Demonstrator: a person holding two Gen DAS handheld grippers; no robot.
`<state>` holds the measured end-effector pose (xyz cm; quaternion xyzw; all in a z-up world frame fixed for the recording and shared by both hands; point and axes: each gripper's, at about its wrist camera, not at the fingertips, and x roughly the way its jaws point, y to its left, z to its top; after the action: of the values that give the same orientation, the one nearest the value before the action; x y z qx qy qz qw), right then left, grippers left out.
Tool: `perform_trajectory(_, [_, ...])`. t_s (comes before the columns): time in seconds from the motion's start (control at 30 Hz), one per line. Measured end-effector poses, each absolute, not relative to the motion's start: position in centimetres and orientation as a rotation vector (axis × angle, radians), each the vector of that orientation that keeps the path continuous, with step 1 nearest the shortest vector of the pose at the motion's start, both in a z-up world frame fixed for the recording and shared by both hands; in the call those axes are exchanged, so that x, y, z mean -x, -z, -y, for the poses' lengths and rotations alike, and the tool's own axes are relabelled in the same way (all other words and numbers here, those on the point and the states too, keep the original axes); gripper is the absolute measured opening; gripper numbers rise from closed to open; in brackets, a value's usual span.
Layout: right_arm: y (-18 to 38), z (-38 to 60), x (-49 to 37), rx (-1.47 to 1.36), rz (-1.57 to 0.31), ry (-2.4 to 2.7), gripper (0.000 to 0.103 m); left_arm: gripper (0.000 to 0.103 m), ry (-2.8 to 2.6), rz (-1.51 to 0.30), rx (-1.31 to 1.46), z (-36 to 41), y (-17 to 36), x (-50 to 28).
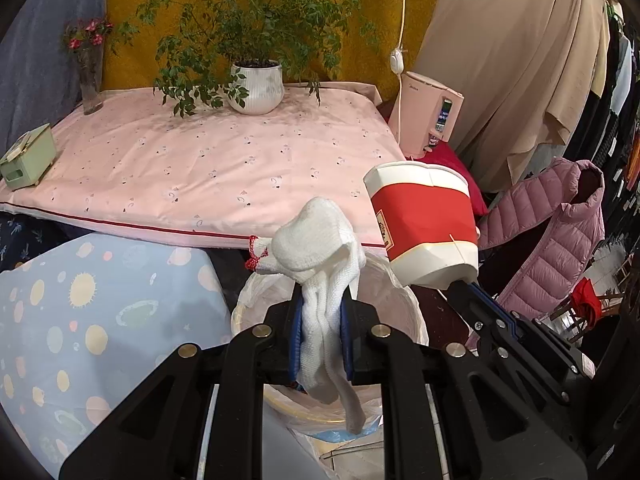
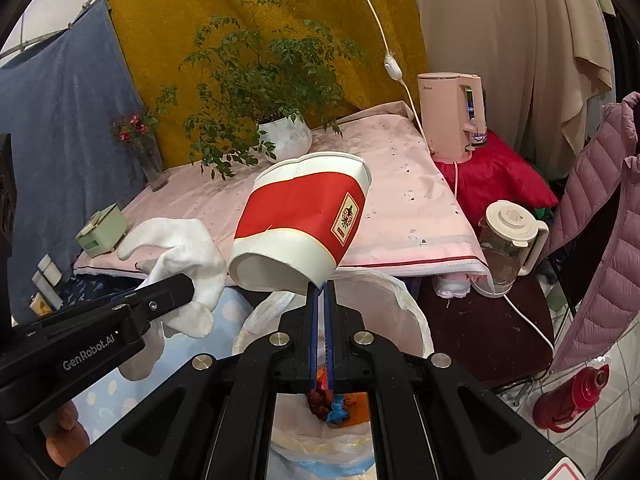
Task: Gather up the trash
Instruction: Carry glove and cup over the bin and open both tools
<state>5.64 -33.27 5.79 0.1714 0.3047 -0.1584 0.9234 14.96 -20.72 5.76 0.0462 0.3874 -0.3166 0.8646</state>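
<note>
- Pink-covered table with a potted plant stood behind; a lined bin sat just below both grippers.
- Left gripper was clamped on a white glove, which hung directly over the bin's mouth.
- Right gripper was pinched shut on the wall of a red-and-white paper cup; the cup was tilted, its long axis leaning up and away.
- Judgement: both loads were above the opening; a drop needs only release.

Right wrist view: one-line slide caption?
Right gripper pinches a red-and-white paper cup above the lined bin; left gripper holds a white glove.
</note>
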Motion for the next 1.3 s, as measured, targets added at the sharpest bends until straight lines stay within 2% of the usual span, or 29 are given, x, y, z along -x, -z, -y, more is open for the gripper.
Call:
perform_trajectory(0.47, [-3.7, 33.8, -6.4, -0.370, -0.664, 0.324, 0.003, 0.016, 0.669, -0.862, -0.084, 21.0, -3.8, -16.1])
perform_trajectory(0.57, [-3.4, 33.9, -6.6, -0.371, -0.672, 0.324, 0.003, 0.019, 0.660, -0.866, -0.078, 20.8, -3.4, -16.3])
perform_trajectory(0.6, [-3.2, 33.9, -6.7, -0.371, -0.674, 0.323, 0.003, 0.026, 0.651, -0.868, -0.076, 20.8, -3.3, -16.4])
perform_trajectory(0.67, [-3.0, 33.8, -6.8, -0.366, -0.683, 0.326, 0.004, 0.033, 0.645, -0.870, -0.068, 20.6, -3.0, -16.5])
perform_trajectory(0.8, [-2.4, 33.8, -7.2, -0.374, -0.704, 0.328, 0.013, 0.044, 0.613, -0.870, -0.069, 19.9, -2.4, -16.7])
perform_trajectory(0.97, [-2.0, 33.3, -7.3, -0.365, -0.716, 0.321, 0.020, 0.045, 0.588, -0.880, -0.059, 18.7, -1.9, -17.0])
perform_trajectory(1.03, [-2.1, 33.1, -7.2, -0.366, -0.718, 0.318, 0.026, 0.045, 0.575, -0.880, -0.055, 18.1, -1.8, -17.0])
perform_trajectory(1.3, [-3.0, 32.0, -6.8, -0.342, -0.717, 0.293, 0.040, 0.055, 0.525, -0.836, -0.063, 16.0, -2.3, -16.1])
